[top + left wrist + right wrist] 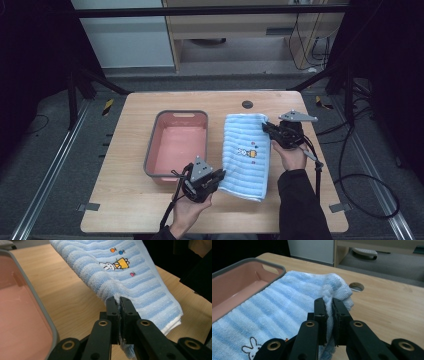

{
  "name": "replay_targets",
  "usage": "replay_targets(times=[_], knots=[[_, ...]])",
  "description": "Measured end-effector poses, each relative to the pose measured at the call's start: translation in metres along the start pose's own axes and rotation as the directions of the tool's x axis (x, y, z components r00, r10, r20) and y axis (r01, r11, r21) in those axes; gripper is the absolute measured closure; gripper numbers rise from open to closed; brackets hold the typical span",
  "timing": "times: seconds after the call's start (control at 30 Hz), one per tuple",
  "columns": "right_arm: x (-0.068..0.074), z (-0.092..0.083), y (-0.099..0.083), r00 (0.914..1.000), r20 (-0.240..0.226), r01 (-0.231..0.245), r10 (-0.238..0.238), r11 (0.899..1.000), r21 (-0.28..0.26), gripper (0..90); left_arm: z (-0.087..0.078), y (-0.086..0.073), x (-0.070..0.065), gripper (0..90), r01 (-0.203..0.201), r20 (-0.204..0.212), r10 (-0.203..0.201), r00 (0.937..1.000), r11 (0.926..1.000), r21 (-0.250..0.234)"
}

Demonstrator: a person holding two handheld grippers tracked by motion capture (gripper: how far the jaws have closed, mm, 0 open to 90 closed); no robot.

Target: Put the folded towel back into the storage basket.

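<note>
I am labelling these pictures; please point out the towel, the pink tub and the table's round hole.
towel (243,160), high view, striped middle.
pink tub (178,114), high view, far rim.
round hole (356,286), right gripper view, its opening.

towel (246,155) right of tub (176,145), on table (125,200)

A folded towel (246,155), light blue with white stripes and a small rabbit picture, lay flat just right of the pink tub (177,143). Its near-left edge and far-right corner were each bunched up, pinched between black jaws.
</note>
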State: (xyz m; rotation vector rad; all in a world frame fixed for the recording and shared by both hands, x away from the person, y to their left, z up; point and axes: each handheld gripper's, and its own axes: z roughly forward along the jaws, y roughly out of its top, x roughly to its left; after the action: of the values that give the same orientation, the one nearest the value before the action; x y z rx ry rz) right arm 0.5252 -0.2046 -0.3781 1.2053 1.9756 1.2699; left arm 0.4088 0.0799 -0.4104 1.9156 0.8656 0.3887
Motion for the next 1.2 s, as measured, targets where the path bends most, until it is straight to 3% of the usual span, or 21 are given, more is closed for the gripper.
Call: replay_targets(times=[0.33,1.2], knots=[[0.028,0.002,0.041,0.9983,-0.007,0.057,-0.057,0.998,-0.025,83.4,-0.041,0.019,0.02,86.0,-0.012,-0.037,0.009,0.9993,0.9968,-0.079],[0.083,0.036,0.107,0.9931,-0.047,0.104,-0.107,0.992,-0.073,83.6,-0.088,0.03,0.065,86.0,0.029,-0.1,-0.046,0.9939,0.9851,-0.17]])
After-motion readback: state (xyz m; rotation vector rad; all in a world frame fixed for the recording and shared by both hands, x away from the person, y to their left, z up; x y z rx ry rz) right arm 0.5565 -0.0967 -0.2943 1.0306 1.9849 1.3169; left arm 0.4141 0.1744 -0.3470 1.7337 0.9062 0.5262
